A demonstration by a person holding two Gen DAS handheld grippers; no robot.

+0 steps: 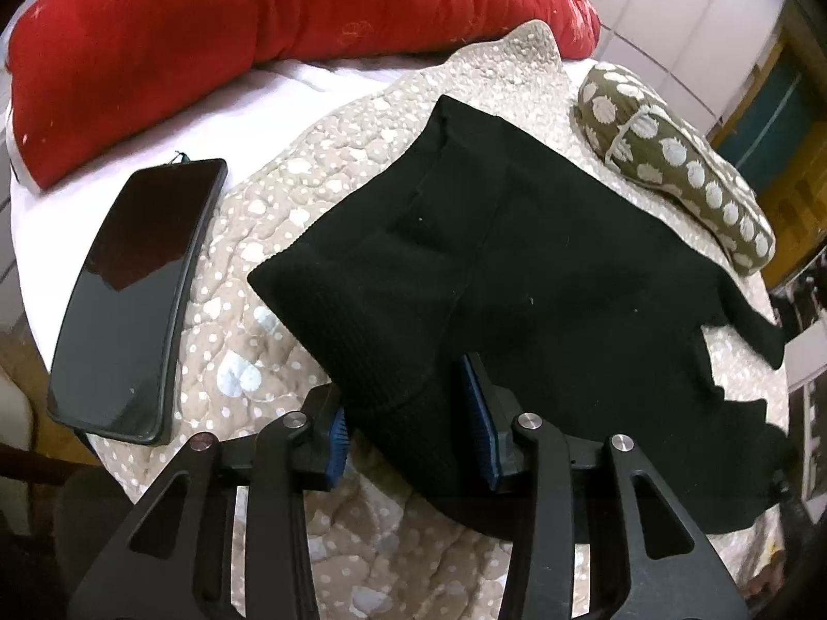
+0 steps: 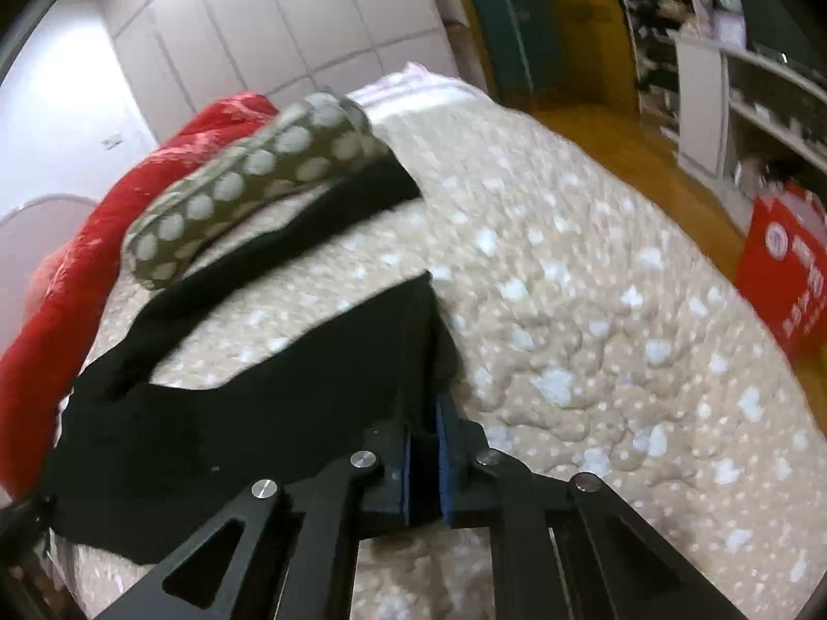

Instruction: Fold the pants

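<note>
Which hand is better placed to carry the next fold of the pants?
Probably right. The right tongs are shut on a pant leg's edge of the black pants, ready to carry it. The left tongs stand open around the pants' other end.

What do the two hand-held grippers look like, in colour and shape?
Both look alike. The left gripper and the right gripper have matte black linkage arms with long triangular cut-outs and round silver pivot pins. Their fingers carry blue ribbed pads. No cables, markings or sleeves are visible.
</note>
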